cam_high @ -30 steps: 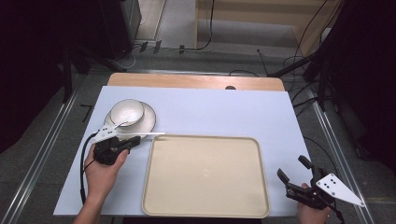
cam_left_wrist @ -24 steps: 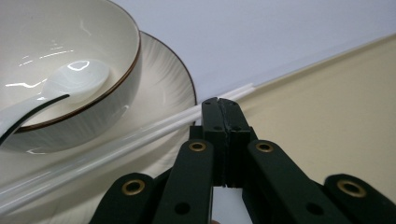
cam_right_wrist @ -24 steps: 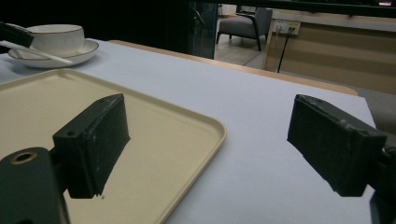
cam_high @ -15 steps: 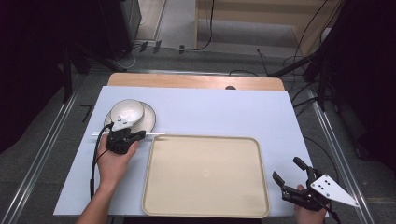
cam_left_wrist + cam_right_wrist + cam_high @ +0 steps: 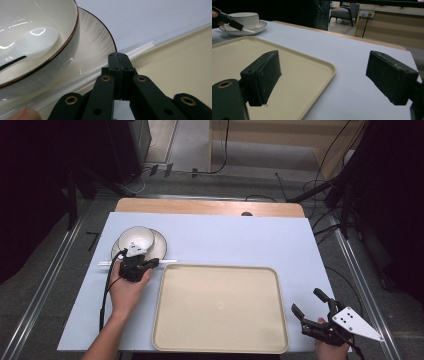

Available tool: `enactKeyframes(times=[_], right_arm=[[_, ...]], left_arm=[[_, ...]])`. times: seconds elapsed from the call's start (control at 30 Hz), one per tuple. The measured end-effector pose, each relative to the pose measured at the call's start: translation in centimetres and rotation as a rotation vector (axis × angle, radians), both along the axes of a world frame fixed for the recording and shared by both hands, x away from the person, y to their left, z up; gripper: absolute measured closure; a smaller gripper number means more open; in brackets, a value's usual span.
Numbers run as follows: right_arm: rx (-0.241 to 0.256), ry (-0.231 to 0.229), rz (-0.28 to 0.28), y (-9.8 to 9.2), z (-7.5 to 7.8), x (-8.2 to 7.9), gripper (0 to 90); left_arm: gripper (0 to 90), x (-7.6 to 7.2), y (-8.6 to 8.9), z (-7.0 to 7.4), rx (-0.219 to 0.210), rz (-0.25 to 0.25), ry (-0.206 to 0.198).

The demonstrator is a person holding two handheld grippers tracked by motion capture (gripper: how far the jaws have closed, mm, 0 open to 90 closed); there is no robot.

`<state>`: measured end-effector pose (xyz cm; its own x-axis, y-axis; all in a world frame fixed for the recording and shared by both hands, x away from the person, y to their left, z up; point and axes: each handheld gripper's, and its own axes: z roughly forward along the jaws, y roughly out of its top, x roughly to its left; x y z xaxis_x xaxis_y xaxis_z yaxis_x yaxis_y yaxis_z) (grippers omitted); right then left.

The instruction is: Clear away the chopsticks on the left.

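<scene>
**Chopsticks at the plate — pick-up barely begun, tray bare**

Left side: the left gripper (image 5: 150, 263) sits at the near rim of the plate (image 5: 161, 245), jaws pressed together. In the left gripper view the tips (image 5: 120, 61) meet right at the pair of white chopsticks (image 5: 140, 48); whether they pinch the sticks or only touch them cannot be told. The chopsticks (image 5: 167, 261) lie flat across the table mat, running along the plate's near edge and just beside the tray's far rim.

On the plate: a white bowl (image 5: 135, 237) with a dark rim line, a white spoon (image 5: 30, 45) lying inside it.

Centre: the beige tray (image 5: 220, 307) — nothing placed on it yet. By judgement the work is at its first step; lifting the sticks and any setting down are left.

Right side: the right gripper (image 5: 312, 307) is held near the tray's right near corner, jaws spread wide, holding nothing.

Obstacles: the plate rim and the tray rim crowd the chopsticks on both sides, so a clean grip may be awkward.
</scene>
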<state>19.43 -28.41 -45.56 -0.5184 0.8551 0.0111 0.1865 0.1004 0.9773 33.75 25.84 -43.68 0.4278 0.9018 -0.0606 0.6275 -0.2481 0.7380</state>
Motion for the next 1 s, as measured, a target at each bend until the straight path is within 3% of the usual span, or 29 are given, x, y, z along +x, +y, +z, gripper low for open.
enactKeyframes(times=[0.63, 0.9, 1.0], right_arm=[[0.016, 0.013, 0.007, 0.1, -0.1, 0.0, 13.1], [0.014, 0.014, 0.002, 0.1, -0.2, -0.1, 13.0], [0.012, 0.015, 0.000, 0.1, -0.2, -0.1, 13.1]], left_arm=[[90.0, 1.6, -0.6, -1.0, 0.016, 0.034, -0.016], [82.9, 1.8, -0.5, -1.2, 0.009, 0.049, -0.035], [80.9, 1.4, -0.5, -0.8, -0.001, 0.027, -0.053]])
